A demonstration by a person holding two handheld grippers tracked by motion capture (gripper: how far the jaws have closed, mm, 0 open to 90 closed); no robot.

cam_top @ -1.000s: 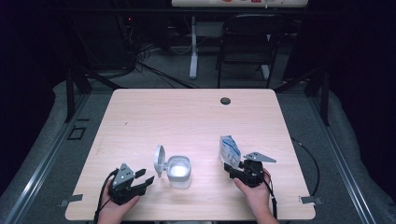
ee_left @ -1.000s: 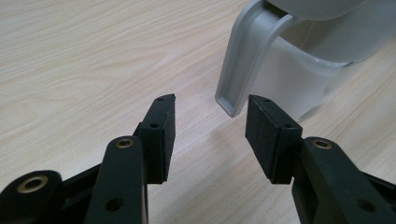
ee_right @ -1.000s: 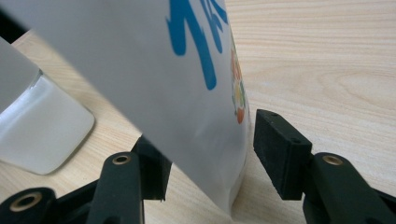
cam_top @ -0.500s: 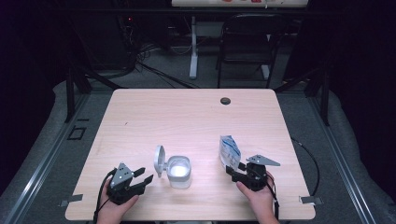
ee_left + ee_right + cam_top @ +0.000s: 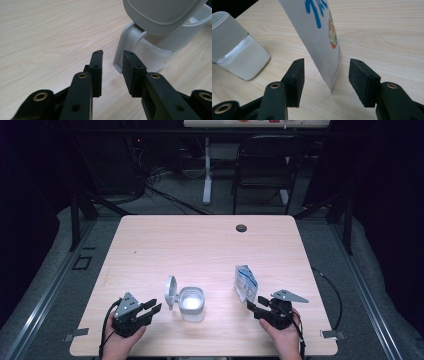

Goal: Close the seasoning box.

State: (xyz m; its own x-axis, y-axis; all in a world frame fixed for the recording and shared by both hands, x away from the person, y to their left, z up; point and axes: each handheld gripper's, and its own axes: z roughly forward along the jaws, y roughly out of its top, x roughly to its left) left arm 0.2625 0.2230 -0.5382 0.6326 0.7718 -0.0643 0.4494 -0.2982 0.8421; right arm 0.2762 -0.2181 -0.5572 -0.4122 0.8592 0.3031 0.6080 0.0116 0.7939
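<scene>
A white container (image 5: 192, 304) with milky liquid stands near the table's front, its hinged lid (image 5: 171, 291) raised on the left side. My left gripper (image 5: 153, 307) lies just left of it. In the left gripper view its jaws (image 5: 112, 56) have just been closing to a narrow gap with nothing between them; the container's hinge bracket (image 5: 130, 42) stands right beyond the tips, under the lid (image 5: 162, 12). A white and blue pouch (image 5: 245, 282) stands upright to the right. My right gripper (image 5: 255, 302) is open, its jaws (image 5: 324, 67) flanking the pouch's (image 5: 319, 37) near edge without touching.
The wooden table (image 5: 200, 245) has a dark cable hole (image 5: 241, 228) at the back. The container (image 5: 237, 55) stands left of the pouch in the right gripper view. A chair (image 5: 260, 165) and cables sit on the floor behind the table.
The left gripper's jaws have narrowed while the hand stayed put. The right gripper has shifted slightly right and toward the front edge.
</scene>
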